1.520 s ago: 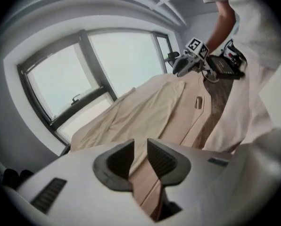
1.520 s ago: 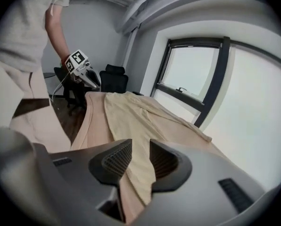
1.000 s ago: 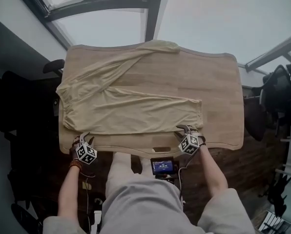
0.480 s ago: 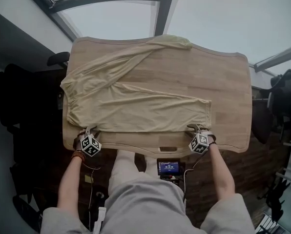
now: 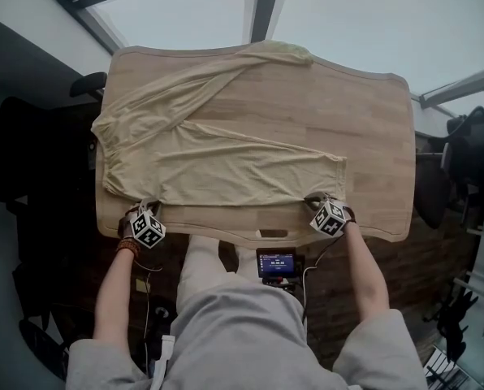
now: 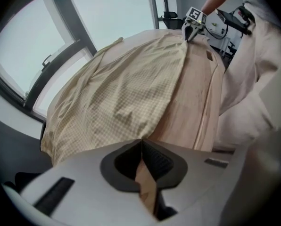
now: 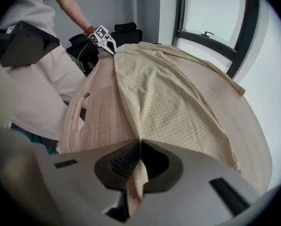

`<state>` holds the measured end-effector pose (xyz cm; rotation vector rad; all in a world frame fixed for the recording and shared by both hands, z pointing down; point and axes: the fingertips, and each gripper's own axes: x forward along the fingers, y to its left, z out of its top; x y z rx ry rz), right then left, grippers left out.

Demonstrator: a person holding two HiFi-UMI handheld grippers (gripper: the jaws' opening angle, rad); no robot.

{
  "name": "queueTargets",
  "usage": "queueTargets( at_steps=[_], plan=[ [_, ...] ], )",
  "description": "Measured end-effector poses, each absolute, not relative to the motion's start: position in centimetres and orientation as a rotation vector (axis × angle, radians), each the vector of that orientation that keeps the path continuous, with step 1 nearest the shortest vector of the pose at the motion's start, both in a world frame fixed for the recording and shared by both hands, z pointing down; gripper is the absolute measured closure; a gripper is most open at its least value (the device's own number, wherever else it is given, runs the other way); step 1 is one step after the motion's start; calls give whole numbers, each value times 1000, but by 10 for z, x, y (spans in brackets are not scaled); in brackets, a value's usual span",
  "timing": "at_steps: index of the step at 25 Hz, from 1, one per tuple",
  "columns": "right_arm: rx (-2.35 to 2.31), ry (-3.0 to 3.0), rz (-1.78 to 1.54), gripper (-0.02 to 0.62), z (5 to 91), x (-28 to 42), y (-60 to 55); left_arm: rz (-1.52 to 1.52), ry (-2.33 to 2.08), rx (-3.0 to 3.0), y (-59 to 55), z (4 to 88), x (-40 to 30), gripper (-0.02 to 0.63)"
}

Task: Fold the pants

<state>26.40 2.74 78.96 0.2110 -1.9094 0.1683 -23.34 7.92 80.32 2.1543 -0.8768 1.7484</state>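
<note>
Pale yellow checked pants [image 5: 226,169] lie flat on the wooden table [image 5: 372,136], waist at the left. One leg runs along the near edge and the other slants to the far edge. My left gripper [image 5: 147,210] sits at the near waist corner. Its jaws have just been closing and now pinch the fabric [image 6: 141,142]. My right gripper [image 5: 321,202] sits at the near leg's hem corner. Its jaws have also just been closing, with cloth [image 7: 139,142] caught between them. Each gripper view shows the pants stretching away to the other gripper.
A slot handle [image 5: 268,234] is cut into the table's near edge, and a small lit screen [image 5: 276,264] hangs below it. Black chairs stand at the left [image 5: 88,88] and right [image 5: 469,149]. Window frames run beyond the far edge.
Both grippers have sunk a little onto the pants' near edge and gone from open to shut on the fabric. The pants lie as before.
</note>
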Motion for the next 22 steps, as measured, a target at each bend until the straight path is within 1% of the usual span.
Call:
queueTargets(
  at_steps=[7, 15, 17, 18, 20, 22],
  plan=[
    [172, -1887, 144, 583, 791, 282, 58, 1734, -892, 2133, 109, 798, -226, 592],
    [223, -1893, 192, 583, 791, 322, 81, 1704, -868, 2217, 167, 785, -167, 592],
    [280, -1905, 205, 583, 786, 329, 76, 1733, -844, 2238, 176, 789, -165, 587],
    [300, -1914, 203, 583, 783, 330, 73, 1754, -834, 2236, 181, 791, -171, 574],
    [314, -1927, 177, 583, 775, 328, 66, 1796, -859, 2193, 188, 793, -195, 500],
    [306, -1927, 142, 583, 768, 326, 60, 1819, -976, 2118, 182, 789, -230, 488]
  ],
)
